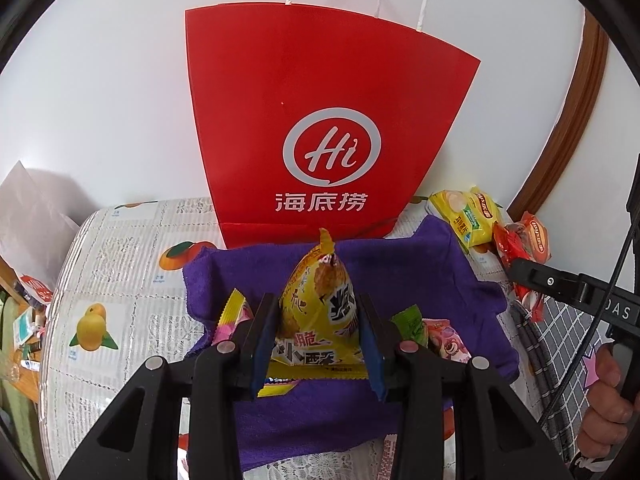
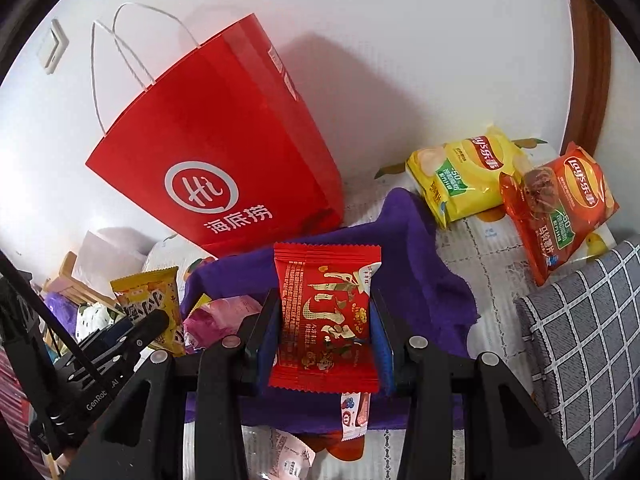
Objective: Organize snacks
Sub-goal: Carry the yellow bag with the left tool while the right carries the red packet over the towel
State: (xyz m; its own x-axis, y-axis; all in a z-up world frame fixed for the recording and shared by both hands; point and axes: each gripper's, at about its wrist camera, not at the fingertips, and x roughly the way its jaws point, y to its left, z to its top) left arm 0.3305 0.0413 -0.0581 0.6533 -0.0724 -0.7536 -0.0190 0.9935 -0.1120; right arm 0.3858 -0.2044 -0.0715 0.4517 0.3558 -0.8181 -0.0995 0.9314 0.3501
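Snack packets occupy both of our tongs. In the left wrist view, our left gripper [image 1: 318,332] is clenched on a yellow foil snack packet with dark lettering [image 1: 316,312], which stands upright at the centre of the frame, its blue pads [image 1: 265,344] pressing on either side of it. Beneath it we see a purple terry cloth [image 1: 420,276] spread across a white lace tablecloth printed with fruit pictures [image 1: 120,280]. A pink wrapped sweet with a bear face [image 1: 446,342] lies on the cloth just right of the jaws, beside a green wrapper corner [image 1: 410,320]. A tall red paper carrier bag with white twisted handles and a white "Hi" logo [image 1: 320,120] stands upright behind the cloth, filling the upper centre of the frame.

In the right wrist view, our right gripper [image 2: 325,336] grasps a flat red foil snack packet with gold characters [image 2: 326,312] at the centre of the frame, held above the purple cloth. At the right of this frame a yellow crisp bag [image 2: 468,176] and an orange-red crisp bag [image 2: 560,208] lie on the tablecloth, touching each other. A grey checked fabric [image 2: 580,340] fills the lower right. At the lower left we see the other gripper holding its yellow packet.
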